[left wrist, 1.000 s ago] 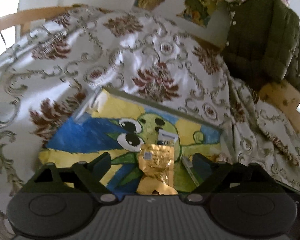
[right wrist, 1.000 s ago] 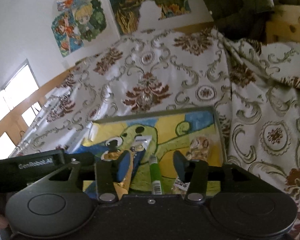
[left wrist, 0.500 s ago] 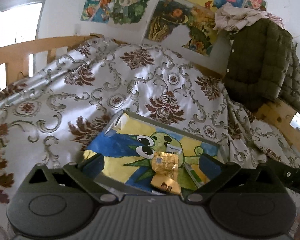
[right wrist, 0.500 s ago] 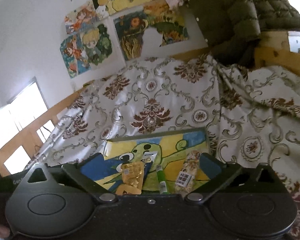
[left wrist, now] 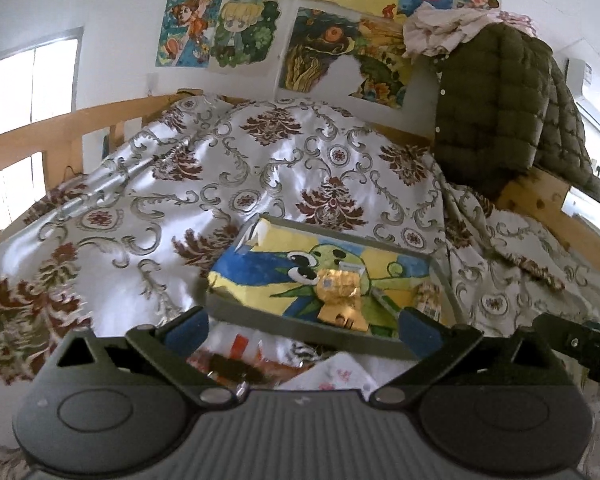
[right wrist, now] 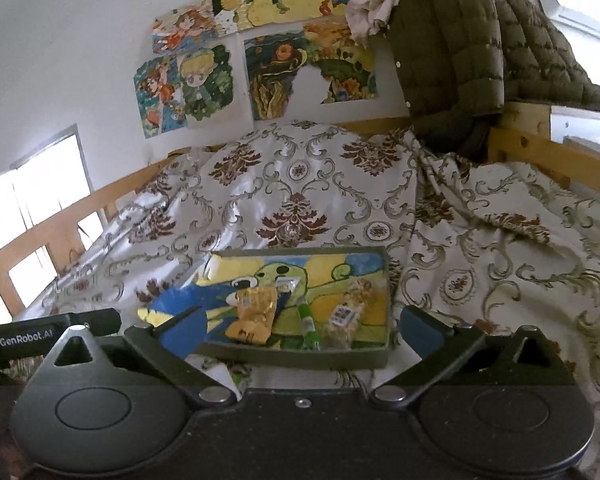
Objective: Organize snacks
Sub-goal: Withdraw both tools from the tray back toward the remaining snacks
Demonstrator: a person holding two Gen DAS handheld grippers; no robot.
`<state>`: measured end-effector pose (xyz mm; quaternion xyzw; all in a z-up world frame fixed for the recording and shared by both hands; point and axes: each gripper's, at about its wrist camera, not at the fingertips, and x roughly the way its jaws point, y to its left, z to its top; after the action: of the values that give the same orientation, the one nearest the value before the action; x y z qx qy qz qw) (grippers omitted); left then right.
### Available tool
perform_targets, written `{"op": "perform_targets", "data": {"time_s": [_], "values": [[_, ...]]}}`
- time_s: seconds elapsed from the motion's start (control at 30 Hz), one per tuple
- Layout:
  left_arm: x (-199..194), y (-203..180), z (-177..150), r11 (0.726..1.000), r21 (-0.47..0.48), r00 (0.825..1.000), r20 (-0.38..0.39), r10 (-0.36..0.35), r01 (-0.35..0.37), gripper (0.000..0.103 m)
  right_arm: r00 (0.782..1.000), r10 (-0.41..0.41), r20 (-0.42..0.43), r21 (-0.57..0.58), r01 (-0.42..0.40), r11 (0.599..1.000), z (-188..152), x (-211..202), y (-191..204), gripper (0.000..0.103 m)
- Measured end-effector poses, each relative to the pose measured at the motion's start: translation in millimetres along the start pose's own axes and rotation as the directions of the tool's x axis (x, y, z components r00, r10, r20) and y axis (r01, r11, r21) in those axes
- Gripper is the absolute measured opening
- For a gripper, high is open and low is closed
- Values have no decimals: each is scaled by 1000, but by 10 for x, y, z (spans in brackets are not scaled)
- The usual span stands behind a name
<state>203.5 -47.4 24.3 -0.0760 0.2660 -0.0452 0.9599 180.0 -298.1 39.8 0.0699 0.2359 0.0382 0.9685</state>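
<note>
On the bed's white-and-maroon damask cover (right wrist: 300,200) lies a grey-rimmed tray (right wrist: 300,356) holding a gold foil packet (right wrist: 254,314), green tube (right wrist: 308,322) and clear nut bar (right wrist: 350,314). Both the left gripper (left wrist: 304,328) and right gripper (right wrist: 302,328) have just opened wide, empty, backed away; placement looks finished.

I'm working in a home bedroom: a wooden-framed bed (right wrist: 540,148) under a floral bedspread (right wrist: 300,200), drawings (right wrist: 188,84) taped at twelve o'clock, a quilted jacket (right wrist: 460,40) at two.
</note>
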Motion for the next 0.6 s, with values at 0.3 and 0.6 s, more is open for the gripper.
{"op": "perform_targets", "data": {"time_s": [0.3, 0.6], "values": [[-445, 98, -287, 999, 39, 1000, -9, 14, -13, 103, 1000, -28, -14, -32, 28, 999, -285, -324, 155, 102], [-694, 174, -570, 991, 118, 998, -26, 61, -58, 103, 996, -52, -79, 1, 52, 999, -544, -573, 147, 102]]}}
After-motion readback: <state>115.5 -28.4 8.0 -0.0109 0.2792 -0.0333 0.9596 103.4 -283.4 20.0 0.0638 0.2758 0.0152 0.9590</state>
